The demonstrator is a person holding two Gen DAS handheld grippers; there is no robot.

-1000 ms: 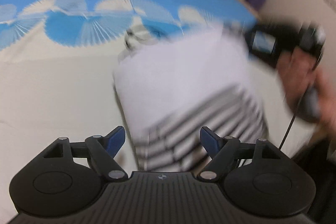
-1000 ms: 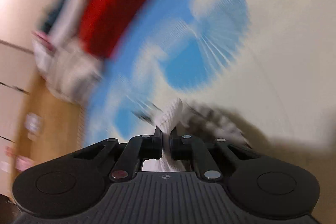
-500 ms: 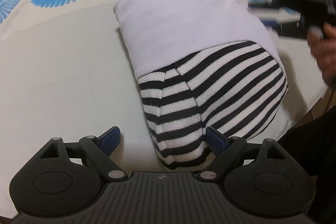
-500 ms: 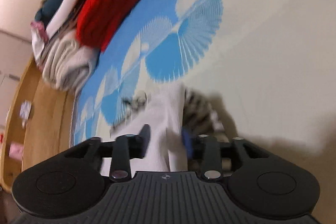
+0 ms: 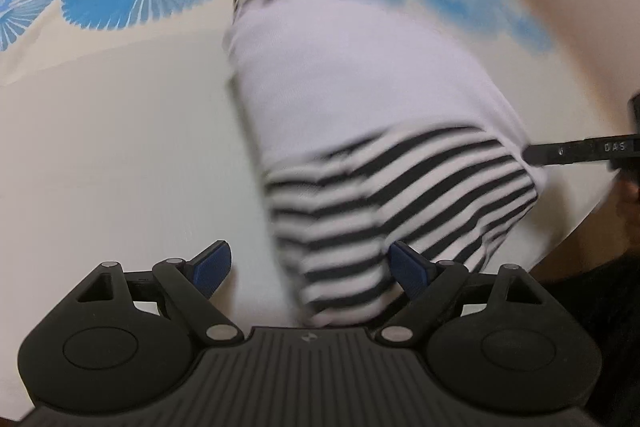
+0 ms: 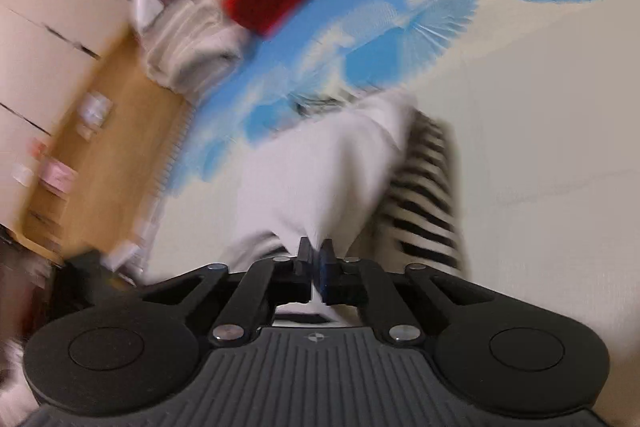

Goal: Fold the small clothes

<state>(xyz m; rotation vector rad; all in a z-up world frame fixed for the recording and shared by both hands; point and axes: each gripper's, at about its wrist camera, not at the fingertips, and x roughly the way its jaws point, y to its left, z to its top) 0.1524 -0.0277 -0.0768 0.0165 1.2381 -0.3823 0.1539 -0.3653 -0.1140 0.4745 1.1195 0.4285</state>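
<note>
Reclosed since half a second ago, the right tongs (image 6: pixel 316 259) pinch the white-and-striped garment (image 5: pixel 360 131) on the bed (image 5: pixel 120 147) (left tongs (image 5: pixel 308 267) gaping above its striped end), so lift evenly, avoiding bunching.

"DAS" lettering on right gripper (image 5: pixel 580 151) seen edge-on

Small white garment (image 5: pixel 360 79) with black-and-white striped lower part (image 5: pixel 396 211), folded over into a rounded bundle, lying flat on the cream area of the bedsheet (image 5: pixel 120 147), just below its blue fan-patterned band. Dark drawstring at the far end, blurred.
</note>
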